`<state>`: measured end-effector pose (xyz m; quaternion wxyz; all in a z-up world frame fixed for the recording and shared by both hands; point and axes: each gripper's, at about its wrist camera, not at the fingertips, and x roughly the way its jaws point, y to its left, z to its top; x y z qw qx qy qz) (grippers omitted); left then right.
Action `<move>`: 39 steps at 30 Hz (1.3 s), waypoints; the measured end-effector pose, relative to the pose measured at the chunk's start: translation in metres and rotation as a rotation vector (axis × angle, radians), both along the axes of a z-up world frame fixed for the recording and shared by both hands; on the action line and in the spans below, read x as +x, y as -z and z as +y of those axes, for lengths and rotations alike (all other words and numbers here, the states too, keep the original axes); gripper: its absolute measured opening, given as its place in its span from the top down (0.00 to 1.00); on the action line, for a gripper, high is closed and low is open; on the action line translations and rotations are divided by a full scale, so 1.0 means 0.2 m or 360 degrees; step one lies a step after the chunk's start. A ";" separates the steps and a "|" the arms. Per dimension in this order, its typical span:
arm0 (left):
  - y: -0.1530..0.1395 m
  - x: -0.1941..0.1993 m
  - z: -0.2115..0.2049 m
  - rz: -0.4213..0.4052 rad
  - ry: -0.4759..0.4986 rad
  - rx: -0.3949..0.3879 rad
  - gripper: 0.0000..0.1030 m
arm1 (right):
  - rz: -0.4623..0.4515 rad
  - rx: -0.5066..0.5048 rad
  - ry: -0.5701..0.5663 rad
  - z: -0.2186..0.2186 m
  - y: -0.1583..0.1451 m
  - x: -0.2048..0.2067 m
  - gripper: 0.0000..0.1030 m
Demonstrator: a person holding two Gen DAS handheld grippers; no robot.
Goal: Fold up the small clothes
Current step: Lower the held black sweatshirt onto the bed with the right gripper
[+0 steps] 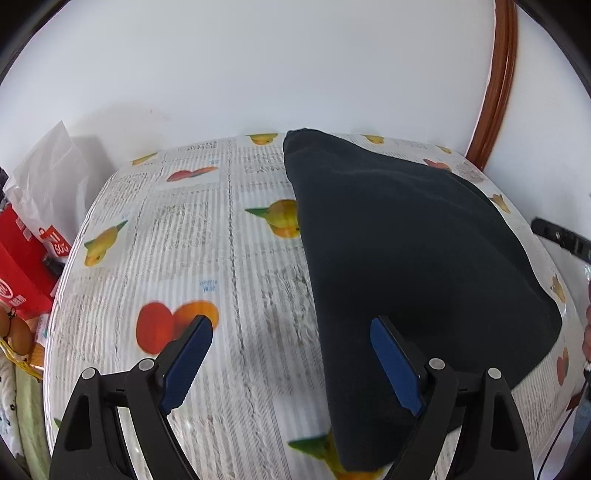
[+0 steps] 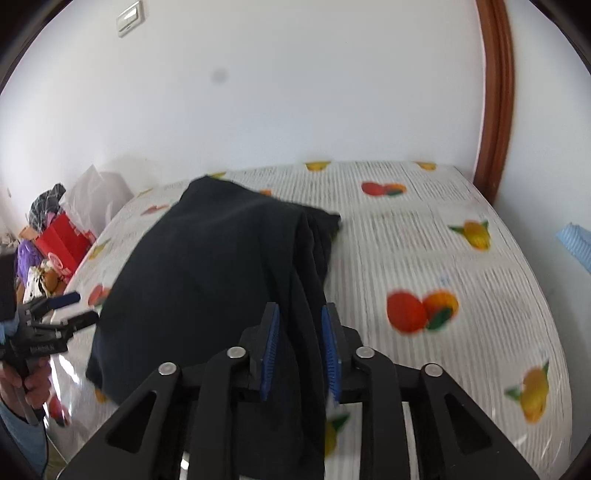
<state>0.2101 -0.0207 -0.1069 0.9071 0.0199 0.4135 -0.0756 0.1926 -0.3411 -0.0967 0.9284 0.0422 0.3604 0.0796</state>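
Tabletop under a clear plastic sheet carries a cloth printed with newsprint stripes and fruit, and it stands against a white wall. A brown wooden door frame rises at the far right corner. Left of the tabletop sit a red box and a white plastic bag; a light switch is high on the wall.

The dark garment lies folded on the tabletop, its long axis running from the near edge toward the wall, the narrower end pointing at the wall.

The left tool hovers wide, nothing between its blue pads, one finger over the garment's edge. The right tool stands narrow; a bunched fold of the garment lies between the pads, which do not clearly press it.
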 end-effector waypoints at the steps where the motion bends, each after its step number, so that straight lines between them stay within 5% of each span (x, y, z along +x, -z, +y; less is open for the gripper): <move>1: -0.01 0.03 0.00 -0.0004 0.0000 0.0008 0.16 | 0.0001 0.0008 -0.0005 0.01 -0.02 0.08 0.64; 3: -0.02 0.08 0.00 -0.0011 -0.0001 0.0022 0.16 | 0.0035 0.0023 -0.0006 0.03 -0.04 0.21 0.55; 13: 0.02 0.37 -0.03 0.0032 0.0095 -0.0055 0.14 | 0.0388 0.0351 0.0097 0.04 0.17 0.81 0.52; 14: 0.04 0.39 -0.05 0.0053 0.0097 -0.0025 0.13 | 0.0397 0.0401 0.0095 0.04 0.18 0.85 0.55; 16: 0.07 0.40 -0.09 0.0077 0.0106 0.0034 0.13 | 0.0315 0.0370 -0.0019 0.07 0.14 0.87 0.96; 19: 0.08 0.40 -0.10 0.0057 0.0120 0.0054 0.13 | -0.0020 0.0274 -0.0077 0.07 0.02 0.81 0.97; 25: 0.05 0.39 -0.13 0.0046 0.0103 0.0104 0.13 | 0.0127 0.0179 0.0005 0.09 0.14 0.94 0.97; 32: 0.01 0.30 -0.15 0.0021 0.0083 0.0136 0.15 | 0.0130 0.0061 0.0068 0.04 0.05 0.75 0.89; 36: 0.01 0.20 -0.13 0.0017 0.0071 0.0114 0.15 | 0.0090 0.0081 0.0006 0.02 0.00 0.51 0.65; 39: 0.00 0.10 -0.11 0.0011 0.0088 0.0073 0.15 | 0.0064 0.0076 -0.0011 -0.01 0.02 0.33 0.65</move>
